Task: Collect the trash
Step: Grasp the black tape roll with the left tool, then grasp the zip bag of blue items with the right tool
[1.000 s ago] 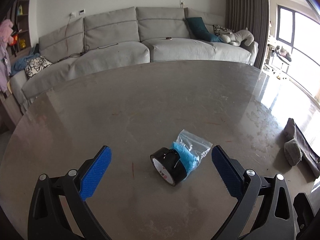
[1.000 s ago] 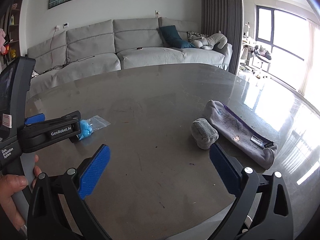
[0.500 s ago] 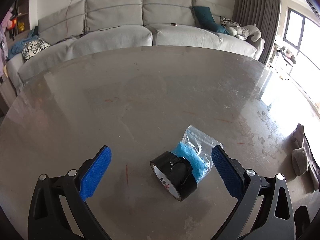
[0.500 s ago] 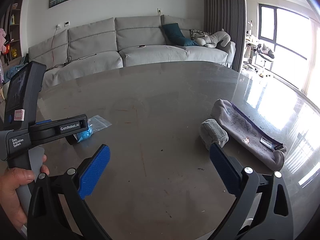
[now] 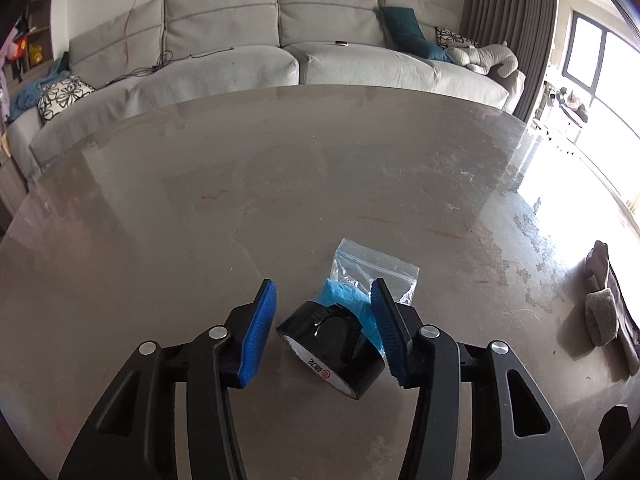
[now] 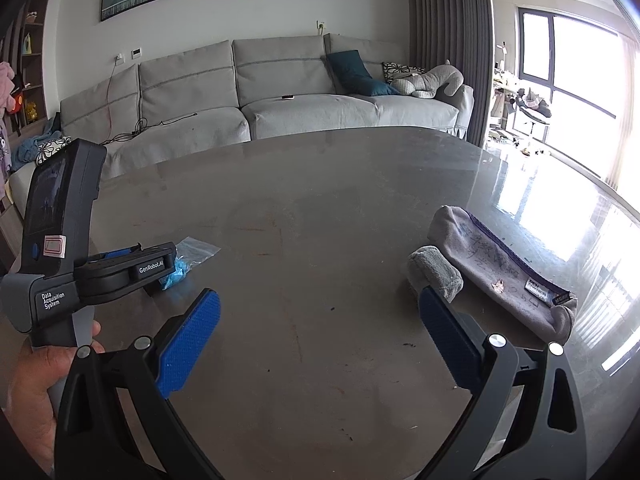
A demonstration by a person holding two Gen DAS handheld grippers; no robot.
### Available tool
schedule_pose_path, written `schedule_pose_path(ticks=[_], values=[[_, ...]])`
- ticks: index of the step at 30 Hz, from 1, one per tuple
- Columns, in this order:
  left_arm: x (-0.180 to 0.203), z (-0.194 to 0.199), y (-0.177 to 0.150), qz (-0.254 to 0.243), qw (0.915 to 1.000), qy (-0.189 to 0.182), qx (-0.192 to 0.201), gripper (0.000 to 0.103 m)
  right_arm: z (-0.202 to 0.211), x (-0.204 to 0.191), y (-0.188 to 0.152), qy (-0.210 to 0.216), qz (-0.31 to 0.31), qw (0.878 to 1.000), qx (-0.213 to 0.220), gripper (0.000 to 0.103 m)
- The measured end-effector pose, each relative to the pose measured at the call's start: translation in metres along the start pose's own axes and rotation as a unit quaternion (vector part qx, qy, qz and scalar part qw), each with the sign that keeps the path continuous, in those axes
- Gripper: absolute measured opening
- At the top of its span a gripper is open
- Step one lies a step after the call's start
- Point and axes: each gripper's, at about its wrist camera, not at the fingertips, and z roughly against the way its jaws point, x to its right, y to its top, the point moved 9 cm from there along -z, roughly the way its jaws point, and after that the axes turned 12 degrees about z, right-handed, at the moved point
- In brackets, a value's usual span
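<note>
Right now my left gripper (image 5: 324, 300) is closing around the black tape roll (image 5: 334, 344), which lies on its side between the pads with a gap on the left pad and its open core facing back towards me; a zip bag of blue stuff (image 5: 360, 280) touches its far side. Further right, my right gripper (image 6: 320, 316) hangs wide open and empty over the table (image 6: 320, 200), well apart from the roll, so the left is nearer.

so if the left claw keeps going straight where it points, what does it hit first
Most likely the black tape roll, which sits between the closing fingers of the left claw. The blue-filled zip bag lies just behind it, though depth is hard to judge.
</note>
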Motion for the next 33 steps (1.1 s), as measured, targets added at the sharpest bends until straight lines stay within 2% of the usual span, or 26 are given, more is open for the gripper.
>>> schedule_pose_path(ticks=[3, 4, 5, 6, 13, 25, 29, 33], values=[[0.002, 0.002, -0.001, -0.008, 1.0000, 0.000, 0.004, 0.041, 0.000, 0.001, 0.002, 0.001, 0.000, 1.000, 0.001, 0.099], [0.003, 0.004, 0.000, -0.010, 0.9999, -0.001, 0.009, 0.036, 0.000, 0.000, 0.002, 0.002, -0.001, 1.000, 0.000, 0.099], [0.003, 0.009, 0.003, -0.013, 0.9997, 0.001, 0.020, 0.023, 0.000, 0.000, 0.002, 0.002, -0.001, 1.000, -0.001, 0.099], [0.003, 0.015, 0.005, -0.020, 0.9993, 0.005, 0.032, 0.016, -0.001, -0.001, 0.001, 0.003, -0.001, 1.000, -0.001, 0.099], [-0.005, 0.021, 0.002, -0.017, 0.9996, -0.011, 0.019, 0.017, -0.003, -0.012, 0.007, 0.014, 0.007, 1.000, 0.002, 0.099], [-0.043, 0.059, 0.030, -0.015, 0.9974, 0.005, 0.070, 0.017, -0.045, -0.072, 0.041, 0.057, 0.025, 0.998, -0.014, 0.099], [-0.060, 0.063, 0.041, -0.011, 0.9964, 0.014, 0.083, 0.017, -0.062, -0.093, 0.053, 0.062, 0.034, 0.997, -0.022, 0.099], [-0.081, 0.056, 0.052, -0.001, 0.9968, 0.011, 0.079, 0.017, -0.081, -0.111, 0.059, 0.071, 0.034, 0.996, -0.042, 0.099]])
